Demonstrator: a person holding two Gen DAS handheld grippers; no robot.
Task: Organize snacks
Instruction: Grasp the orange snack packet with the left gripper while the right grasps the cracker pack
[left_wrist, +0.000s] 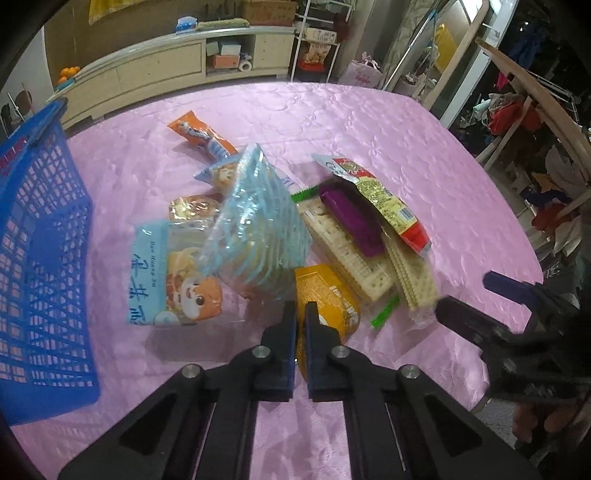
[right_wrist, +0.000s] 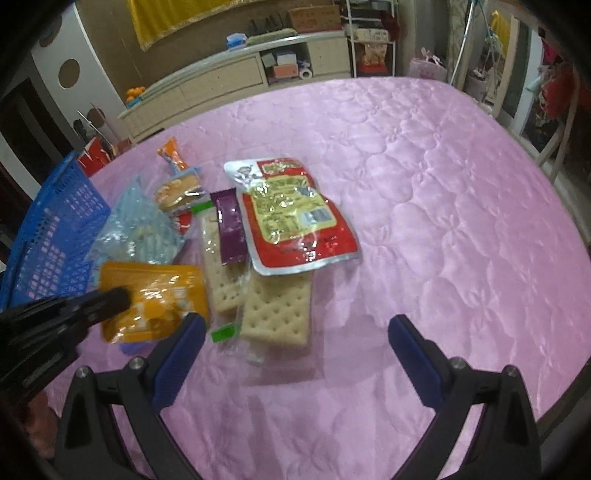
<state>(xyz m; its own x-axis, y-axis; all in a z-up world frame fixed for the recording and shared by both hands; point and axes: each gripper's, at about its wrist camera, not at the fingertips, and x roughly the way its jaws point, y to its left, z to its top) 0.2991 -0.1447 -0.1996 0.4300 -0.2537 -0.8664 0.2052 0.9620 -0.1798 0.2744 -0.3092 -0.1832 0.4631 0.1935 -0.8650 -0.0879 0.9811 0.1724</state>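
A pile of snack packets is spread on a pink quilted tablecloth (right_wrist: 424, 184), and a blue mesh basket (left_wrist: 40, 258) is set at the left edge of the table, apparently so that snacks can be dropped into it.

In the left wrist view, the left gripper (left_wrist: 301, 314) is seen with its fingers drawn together, pinched on the near edge of a yellow-orange packet (left_wrist: 327, 291). The same clamp is shown from the side in the right wrist view, where the dark fingers lie across the packet's left part. The packet is judged to be taken first because it lies nearest and on the basket's side of the pile.

The right gripper (right_wrist: 297, 341) is held with its fingers wide apart and nothing between them, poised above the near end of the clear-wrapped crackers (right_wrist: 275, 314), probably as the next pick.

Farther off, a red and yellow pouch (right_wrist: 295, 218) is laid over a purple bar (right_wrist: 231, 229) and the crackers. To the left, a pale blue striped bag (left_wrist: 255, 225) is propped on a blue cartoon packet (left_wrist: 173, 280), and an orange wrapper (left_wrist: 201, 134) lies at the far side of the pile.

No snack can be seen inside the basket, so the sorting is judged to be at an early stage.
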